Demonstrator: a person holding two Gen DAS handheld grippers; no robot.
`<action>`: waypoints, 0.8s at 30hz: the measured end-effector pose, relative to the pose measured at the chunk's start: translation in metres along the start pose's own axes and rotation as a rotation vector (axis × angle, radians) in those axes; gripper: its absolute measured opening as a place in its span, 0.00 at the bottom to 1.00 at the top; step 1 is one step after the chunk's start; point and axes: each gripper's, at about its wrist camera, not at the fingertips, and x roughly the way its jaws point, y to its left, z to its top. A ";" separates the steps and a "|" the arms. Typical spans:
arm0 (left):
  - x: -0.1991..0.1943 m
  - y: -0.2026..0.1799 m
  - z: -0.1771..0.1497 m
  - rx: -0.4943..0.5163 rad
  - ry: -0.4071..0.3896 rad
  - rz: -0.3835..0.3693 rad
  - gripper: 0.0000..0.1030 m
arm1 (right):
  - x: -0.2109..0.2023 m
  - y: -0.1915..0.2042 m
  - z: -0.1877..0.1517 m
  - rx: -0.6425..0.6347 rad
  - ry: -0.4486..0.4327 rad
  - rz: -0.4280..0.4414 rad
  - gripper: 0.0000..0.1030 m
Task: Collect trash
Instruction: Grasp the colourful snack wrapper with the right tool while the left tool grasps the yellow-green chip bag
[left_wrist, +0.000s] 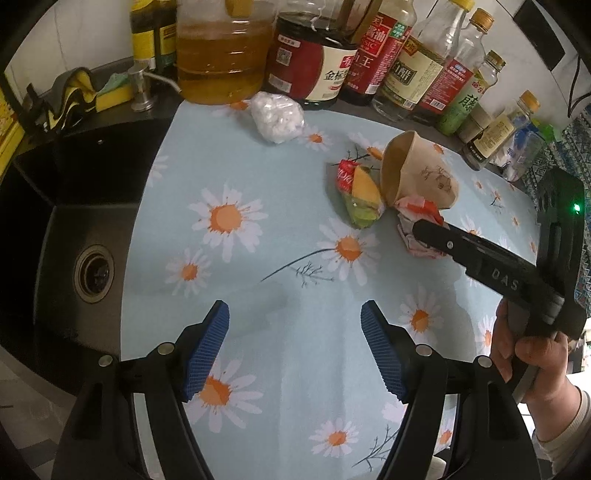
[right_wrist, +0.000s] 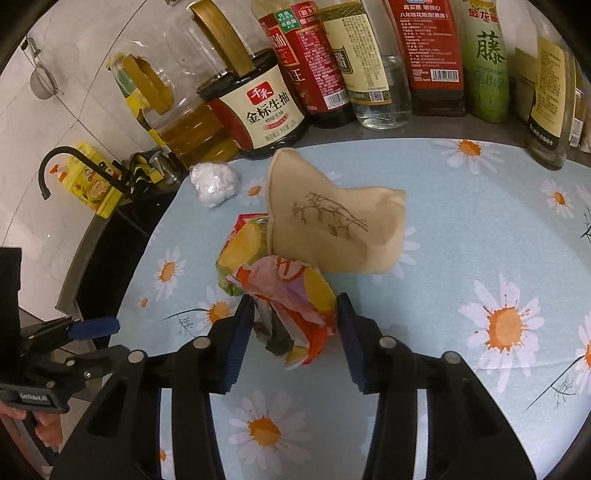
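Observation:
Trash lies on a daisy-print cloth (left_wrist: 280, 236). My right gripper (right_wrist: 294, 301) has its pads against both sides of a crumpled orange-and-white wrapper (right_wrist: 291, 284), shut on it; the left wrist view shows that gripper (left_wrist: 421, 230) reaching over the wrapper (left_wrist: 413, 210). Just behind it a brown paper bag (right_wrist: 332, 229) lies on its side, with a red, yellow and green packet (right_wrist: 240, 247) to its left. A white crumpled ball (right_wrist: 214, 182) sits farther back by the bottles. My left gripper (left_wrist: 295, 343) hangs open above bare cloth, nothing between its fingers.
A row of oil and sauce bottles (left_wrist: 314, 66) lines the back of the counter. A dark sink (left_wrist: 74, 240) with its drain lies left of the cloth, with a black faucet (right_wrist: 55, 166) and sponges (left_wrist: 110, 94) behind. A hand (left_wrist: 524, 350) holds the right gripper.

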 end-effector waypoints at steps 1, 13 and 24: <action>0.001 -0.002 0.003 0.005 0.001 -0.001 0.70 | -0.002 0.000 -0.001 0.004 -0.002 0.005 0.45; 0.035 -0.040 0.051 0.122 0.000 -0.010 0.70 | -0.047 -0.017 -0.023 0.044 -0.048 0.032 0.45; 0.079 -0.069 0.081 0.275 0.037 0.043 0.68 | -0.067 -0.052 -0.046 0.141 -0.064 0.019 0.45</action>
